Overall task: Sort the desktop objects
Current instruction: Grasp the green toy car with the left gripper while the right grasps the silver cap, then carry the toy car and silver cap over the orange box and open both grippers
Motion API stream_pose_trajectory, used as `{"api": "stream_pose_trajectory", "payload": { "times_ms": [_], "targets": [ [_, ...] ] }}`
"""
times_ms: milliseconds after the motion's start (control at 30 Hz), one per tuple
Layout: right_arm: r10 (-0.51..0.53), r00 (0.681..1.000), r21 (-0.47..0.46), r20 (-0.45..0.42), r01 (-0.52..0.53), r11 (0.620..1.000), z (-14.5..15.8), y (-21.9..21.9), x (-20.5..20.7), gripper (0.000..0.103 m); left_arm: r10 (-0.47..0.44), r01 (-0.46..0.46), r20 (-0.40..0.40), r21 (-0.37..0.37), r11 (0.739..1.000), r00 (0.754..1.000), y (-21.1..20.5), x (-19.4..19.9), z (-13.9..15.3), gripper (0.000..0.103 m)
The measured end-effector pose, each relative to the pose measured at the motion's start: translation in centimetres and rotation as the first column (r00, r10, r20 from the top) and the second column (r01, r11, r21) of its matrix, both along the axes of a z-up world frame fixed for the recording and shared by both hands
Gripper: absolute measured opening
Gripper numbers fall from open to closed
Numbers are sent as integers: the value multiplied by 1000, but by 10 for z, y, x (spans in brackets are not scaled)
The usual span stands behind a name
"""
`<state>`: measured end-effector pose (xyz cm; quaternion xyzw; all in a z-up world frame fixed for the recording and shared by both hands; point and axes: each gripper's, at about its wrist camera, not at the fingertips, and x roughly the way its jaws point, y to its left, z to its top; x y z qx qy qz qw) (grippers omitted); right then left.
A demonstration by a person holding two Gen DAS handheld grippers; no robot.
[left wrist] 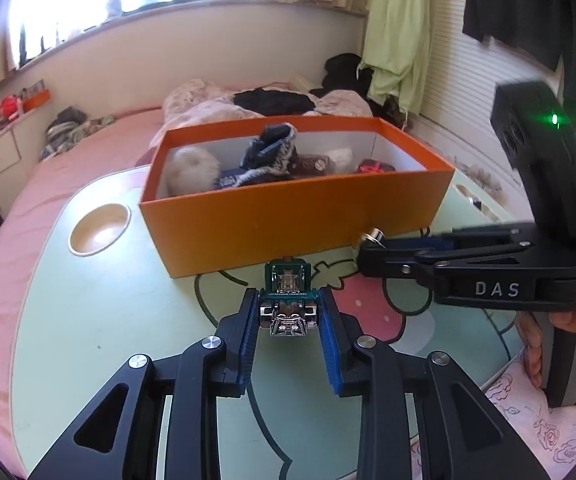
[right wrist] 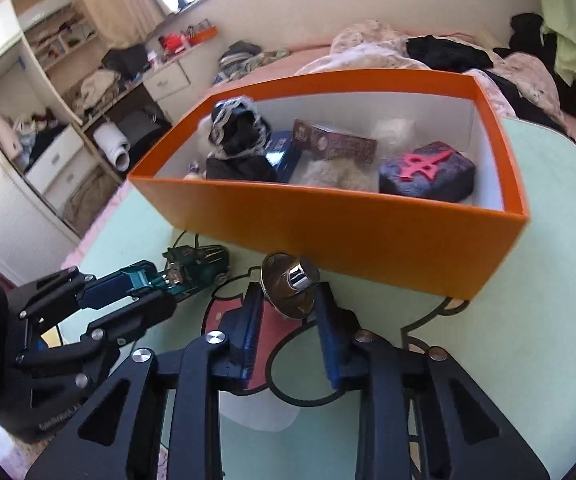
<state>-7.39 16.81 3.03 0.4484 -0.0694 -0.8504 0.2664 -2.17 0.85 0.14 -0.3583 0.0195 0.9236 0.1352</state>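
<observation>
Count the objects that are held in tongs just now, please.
2. The green toy car is clamped in the left tongs, in front of the orange box. The metal funnel-shaped piece is between the right tongs, near the box wall. No others visible.

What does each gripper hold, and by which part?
The left gripper holds a green toy car by its two sides. The right gripper holds a round metal piece by its rim.
</observation>
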Motion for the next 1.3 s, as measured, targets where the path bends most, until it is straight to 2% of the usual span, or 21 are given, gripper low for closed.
{"api": "stream_pose_trajectory", "payload": {
  "times_ms": [33,100,133,267,333,367,400,433,500,567,600,733,800,933,1067,1200,1300],
  "targets": [
    [-1,1000,-22,0,1,1000,0,4,1,25,-2,2,-6,8,1000,1000,0,1,2,28],
    [-1,1000,-77,-20,-1,997,4,13,7,11,-6,7,-21,31,999,1000,0,3,7,28],
    [-6,1000,-88,-31,3,996,7,17,10,8,-7,8,-29,43,999,1000,-1,4,11,28],
    [-22,995,-85,-94,14,996,22,25,22,8,-14,17,-55,62,998,998,-4,6,22,28],
    [-45,995,-89,-90,37,995,23,26,18,8,-8,11,-56,55,998,998,-4,5,22,28],
    [-63,994,-86,-85,56,995,22,27,16,15,-5,8,-48,53,999,999,-4,3,19,28],
    [-74,994,-72,-79,69,995,20,27,13,30,-2,5,-45,52,999,999,-5,2,18,28],
    [-81,994,-53,-73,77,996,19,27,11,38,0,3,-49,54,999,999,-6,3,17,28],
    [-79,994,-28,-81,77,997,16,24,9,64,-1,4,-52,54,999,999,-6,4,17,28],
    [-68,992,1,-110,68,998,16,15,9,71,-4,7,-52,55,998,999,-5,4,17,27],
    [-57,992,22,-116,60,998,16,10,7,72,-5,8,-53,55,998,999,-5,4,16,27],
    [-13,997,126,-78,23,992,4,-11,-6,70,-5,8,-57,55,998,998,-5,5,15,27],
    [-7,998,106,-65,14,994,-1,-10,-7,30,-1,4,-59,58,998,998,-6,6,16,27],
    [-33,998,6,-56,33,999,4,14,1,29,18,-12,-61,99,995,998,-9,7,22,27],
    [-24,995,-72,-96,17,997,32,24,10,29,17,-3,-120,116,993,993,-7,11,52,27],
    [-53,984,-49,-170,45,998,72,20,-2,29,26,-4,-172,129,992,985,-6,-7,92,28],
    [-75,984,-22,-164,72,997,84,11,-29,29,79,-66,-174,80,995,982,-3,-37,105,28]
  ]
}}
